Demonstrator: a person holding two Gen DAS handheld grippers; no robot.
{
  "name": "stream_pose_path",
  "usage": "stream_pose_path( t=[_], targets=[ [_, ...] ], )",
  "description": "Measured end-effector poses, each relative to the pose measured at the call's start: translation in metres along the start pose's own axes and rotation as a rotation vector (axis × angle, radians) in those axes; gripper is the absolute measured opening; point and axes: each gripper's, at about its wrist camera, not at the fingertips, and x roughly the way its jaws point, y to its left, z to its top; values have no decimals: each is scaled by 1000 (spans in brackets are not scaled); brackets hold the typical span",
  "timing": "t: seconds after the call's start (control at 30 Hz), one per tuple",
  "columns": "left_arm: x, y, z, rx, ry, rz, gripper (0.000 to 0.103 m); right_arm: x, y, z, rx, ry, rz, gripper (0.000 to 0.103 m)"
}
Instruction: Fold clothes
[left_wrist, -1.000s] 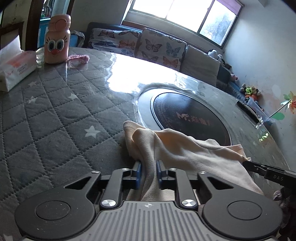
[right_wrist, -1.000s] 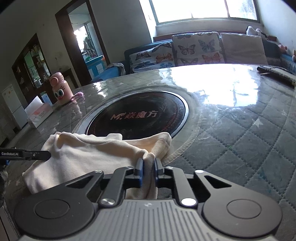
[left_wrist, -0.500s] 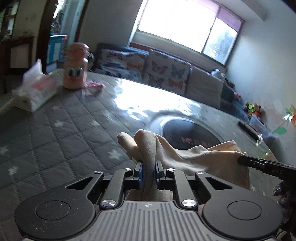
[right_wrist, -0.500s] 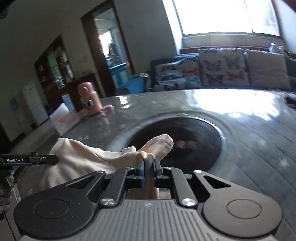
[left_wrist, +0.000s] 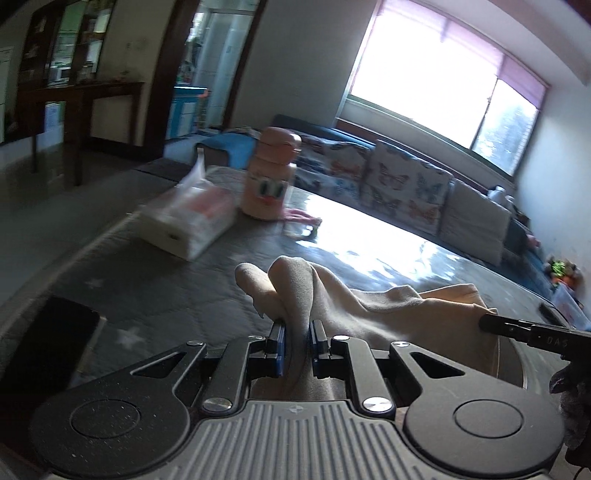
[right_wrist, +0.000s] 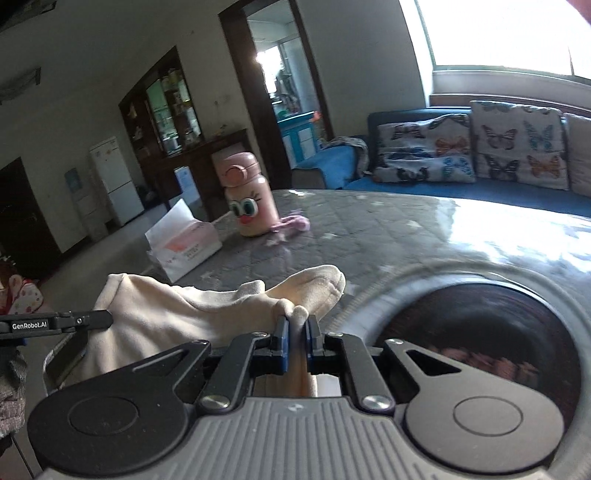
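Cream garment (left_wrist: 373, 306) lifted clear above the quilted worktop (left_wrist: 177, 295).
Left gripper (left_wrist: 295, 339) and right gripper (right_wrist: 295, 334) each have jaws clenched on a bunched edge; next, probably spread it and lay it flat.

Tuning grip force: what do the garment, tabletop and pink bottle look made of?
Garment: cream, soft matte knit, maybe fleece or cotton; it drapes and bunches between the pads.
Tabletop: quilted grey star-print fabric, seemingly under a clear glossy sheet, glass or plastic; strong window glare.
Pink bottle: smooth, probably plastic; could be coated metal.
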Motion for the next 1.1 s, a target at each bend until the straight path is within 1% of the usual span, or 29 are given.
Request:
stream_pose_path(
  t=[0.13,0.23,0.33,0.43,0.47,0.5,0.57,0.63,0.77,0.87,1.0,1.1],
  targets=[
    [3,18,5,-24,-3,39,15,26,10,9,-10,11,27,8],
    [9,29,4,-36,13,72,15,50,15,12,-5,27,29,8],
    [16,35,0,-40,34,105,18,71,13,9,-10,57,12,9],
    [20,41,-2,-45,50,130,19,85,11,5,-22,82,-29,11],
    [21,42,-2,-43,47,135,24,86,11,6,-23,81,-37,15],
    [20,43,-1,-39,40,138,29,87,11,6,-25,75,-50,16],
    [20,44,2,-32,29,139,31,88,11,8,-30,63,-69,16],
    [23,42,5,-26,24,130,31,89,13,11,-35,56,-54,16],
    [38,33,9,-4,42,103,30,101,25,12,-58,92,17,16],
    [56,28,10,4,61,96,30,114,34,9,-76,116,38,16],
    [73,26,11,5,87,97,29,130,35,6,-62,136,44,16],
    [84,27,11,6,109,117,29,137,33,5,-56,149,38,16]
  ],
)
